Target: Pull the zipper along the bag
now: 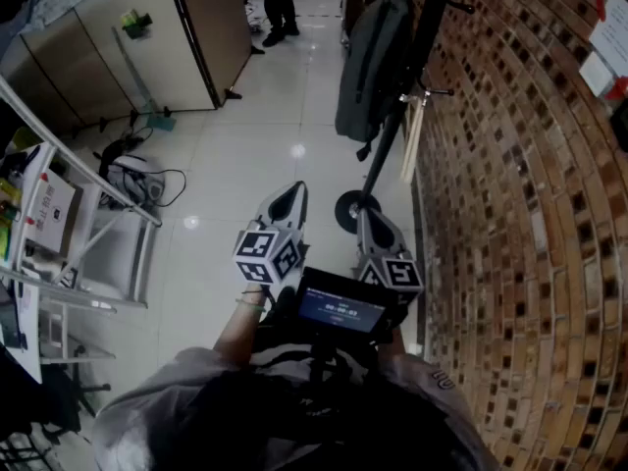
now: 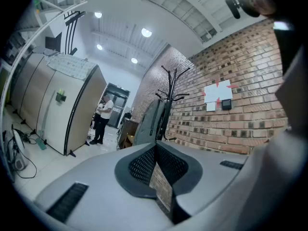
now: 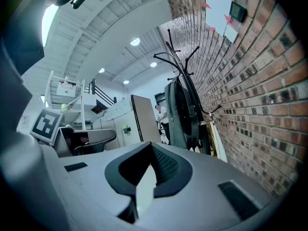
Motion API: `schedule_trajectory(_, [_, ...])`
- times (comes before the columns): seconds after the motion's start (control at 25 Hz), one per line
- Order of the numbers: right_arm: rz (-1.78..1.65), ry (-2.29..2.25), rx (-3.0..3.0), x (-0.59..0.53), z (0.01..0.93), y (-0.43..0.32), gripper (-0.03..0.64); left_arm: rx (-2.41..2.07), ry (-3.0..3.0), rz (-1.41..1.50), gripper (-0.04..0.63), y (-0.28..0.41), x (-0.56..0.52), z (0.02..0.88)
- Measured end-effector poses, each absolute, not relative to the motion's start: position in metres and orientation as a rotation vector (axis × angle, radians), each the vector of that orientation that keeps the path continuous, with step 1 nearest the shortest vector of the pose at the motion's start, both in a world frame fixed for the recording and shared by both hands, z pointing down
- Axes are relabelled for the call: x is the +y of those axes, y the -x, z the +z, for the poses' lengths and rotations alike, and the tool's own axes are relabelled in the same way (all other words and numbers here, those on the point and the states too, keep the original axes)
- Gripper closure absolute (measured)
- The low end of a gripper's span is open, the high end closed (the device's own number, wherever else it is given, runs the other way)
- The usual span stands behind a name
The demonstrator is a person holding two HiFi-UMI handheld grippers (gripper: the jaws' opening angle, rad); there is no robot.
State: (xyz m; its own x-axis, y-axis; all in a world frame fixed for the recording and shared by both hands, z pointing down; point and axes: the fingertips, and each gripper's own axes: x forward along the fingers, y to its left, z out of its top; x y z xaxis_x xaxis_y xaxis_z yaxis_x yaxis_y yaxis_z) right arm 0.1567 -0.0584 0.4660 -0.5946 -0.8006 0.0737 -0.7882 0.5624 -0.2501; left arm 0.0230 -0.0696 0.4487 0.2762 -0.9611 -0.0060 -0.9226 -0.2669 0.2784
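Both grippers are held low and close in front of the person's body, side by side, noses pointing forward across the floor. The left gripper (image 1: pixel 287 200) sits slightly ahead of the right gripper (image 1: pixel 374 226), each with its marker cube nearest the body. The left forearm (image 1: pixel 238 324) runs straight up to its tool, with a band at the wrist. A small lit screen (image 1: pixel 341 308) sits between the two tools, just behind them.

In the left gripper view, the left gripper (image 2: pixel 157 147) has its jaws pressed together at the tips, and only a thin wedge of background shows behind the dark pads (image 2: pixel 144 166). Nothing is held between them. In the right gripper view, the right gripper (image 3: pixel 150 148) is likewise clenched on nothing, its pads meeting at the front.

The bag (image 1: pixel 371 62), a grey backpack, hangs upright from a black coat stand (image 1: pixel 400 116) well ahead of both tools and slightly to their right. Neither gripper touches it. Both gripper views look almost straight at the bag (image 2: pixel 150 123) (image 3: pixel 177 113), beyond the closed tips. Its zipper cannot be made out at this range.

A brick wall (image 1: pixel 520 214) runs along the right of the right gripper. A pale stick (image 1: pixel 412 141) leans by the stand, beside the bag.
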Motion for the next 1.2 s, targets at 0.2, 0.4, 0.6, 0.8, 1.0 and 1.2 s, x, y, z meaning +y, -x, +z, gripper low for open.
schedule_trajectory(0.2, [-0.400,1.409,2.726,-0.074,0.464,-0.152,0.607,-1.750,-2.338,-0.286,0.588,-0.014,-0.093,0.439])
schedule_trajectory(0.4, [-0.374,1.472,2.683,-0.102,0.463,-0.150,0.607,-1.700,-2.392,-0.266,0.588,-0.012,-0.126,0.437])
schedule_trajectory(0.6, [-0.332,1.546,2.635,-0.136,0.456,-0.137,0.607,-1.640,-2.430,-0.276,0.588,0.004,-0.162,0.432])
schedule_trajectory(0.8, [-0.260,1.605,2.610,-0.175,0.442,-0.116,0.607,-1.583,-2.479,-0.277,0.588,0.026,-0.207,0.424])
schedule_trajectory(1.0, [-0.110,1.722,2.541,-0.205,0.398,-0.128,0.607,-1.488,-2.557,-0.243,0.588,0.024,-0.228,0.416])
schedule_trajectory(1.2, [0.047,1.822,2.489,-0.238,0.351,-0.149,0.606,-1.408,-2.617,-0.246,0.588,0.025,-0.251,0.414])
